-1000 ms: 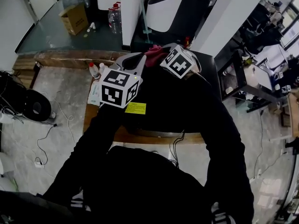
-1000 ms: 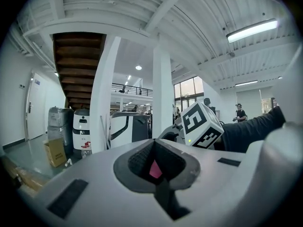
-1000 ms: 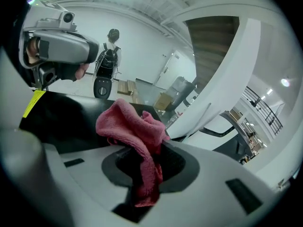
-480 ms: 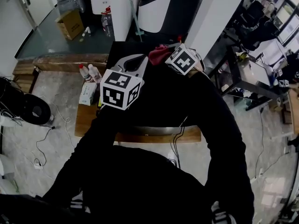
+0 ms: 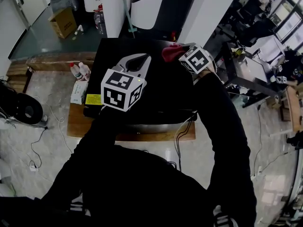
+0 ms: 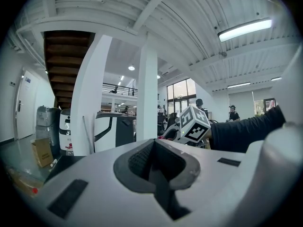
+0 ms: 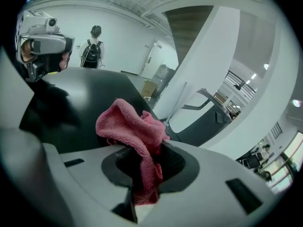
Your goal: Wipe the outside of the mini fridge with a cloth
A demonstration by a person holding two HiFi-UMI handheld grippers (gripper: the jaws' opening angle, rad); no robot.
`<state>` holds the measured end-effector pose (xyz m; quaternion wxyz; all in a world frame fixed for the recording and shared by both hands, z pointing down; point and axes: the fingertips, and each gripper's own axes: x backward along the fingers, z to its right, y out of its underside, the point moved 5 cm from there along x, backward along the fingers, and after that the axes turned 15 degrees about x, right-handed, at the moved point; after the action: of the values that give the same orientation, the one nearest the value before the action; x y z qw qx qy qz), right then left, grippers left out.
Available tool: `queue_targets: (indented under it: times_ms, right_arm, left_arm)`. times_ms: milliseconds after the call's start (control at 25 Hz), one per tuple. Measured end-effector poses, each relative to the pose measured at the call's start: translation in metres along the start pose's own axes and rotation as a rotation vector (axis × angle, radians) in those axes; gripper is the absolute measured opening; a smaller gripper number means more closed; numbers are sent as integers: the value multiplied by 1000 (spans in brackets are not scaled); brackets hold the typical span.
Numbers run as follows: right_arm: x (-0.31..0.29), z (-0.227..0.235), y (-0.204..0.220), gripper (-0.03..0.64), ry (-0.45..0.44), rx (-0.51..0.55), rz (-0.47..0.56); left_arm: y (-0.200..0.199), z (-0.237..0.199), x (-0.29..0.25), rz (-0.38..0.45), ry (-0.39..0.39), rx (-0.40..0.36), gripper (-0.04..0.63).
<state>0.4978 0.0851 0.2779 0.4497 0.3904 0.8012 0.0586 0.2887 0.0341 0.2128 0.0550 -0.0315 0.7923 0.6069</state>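
With jaws clamped on the pink cloth (image 5: 170, 52), our right gripper (image 5: 179, 56) has swept rightward across the top of the mini fridge (image 5: 113, 51), so wiping progresses, while our left gripper (image 5: 140, 61) hovers closed and empty.

No text can be read; the yellow label (image 5: 93, 99) (tiny) is illegible.

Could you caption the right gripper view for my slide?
Right gripper shut on pink cloth, black mini fridge beyond.
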Motion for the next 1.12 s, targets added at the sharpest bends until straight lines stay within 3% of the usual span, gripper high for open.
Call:
queue_targets:
  times_ms: [280, 480, 640, 880, 1120]
  right_arm:
    - [11, 9, 31, 86, 55, -46, -71]
    - [30, 7, 20, 87, 154, -18, -125]
    - [76, -1, -24, 87, 185, -46, -45]
    - [137, -32, -120, 87, 280, 16, 55]
    - [164, -78, -211, 89, 270, 64, 153]
  left_arm:
    - [5, 4, 7, 6, 23, 12, 5]
    - [-9, -2, 38, 32, 64, 24, 5]
    - [-29, -15, 68, 65, 76, 17, 5]
    - [-43, -43, 124, 102, 81, 12, 5]
    - [-48, -63, 172, 125, 83, 9, 5]
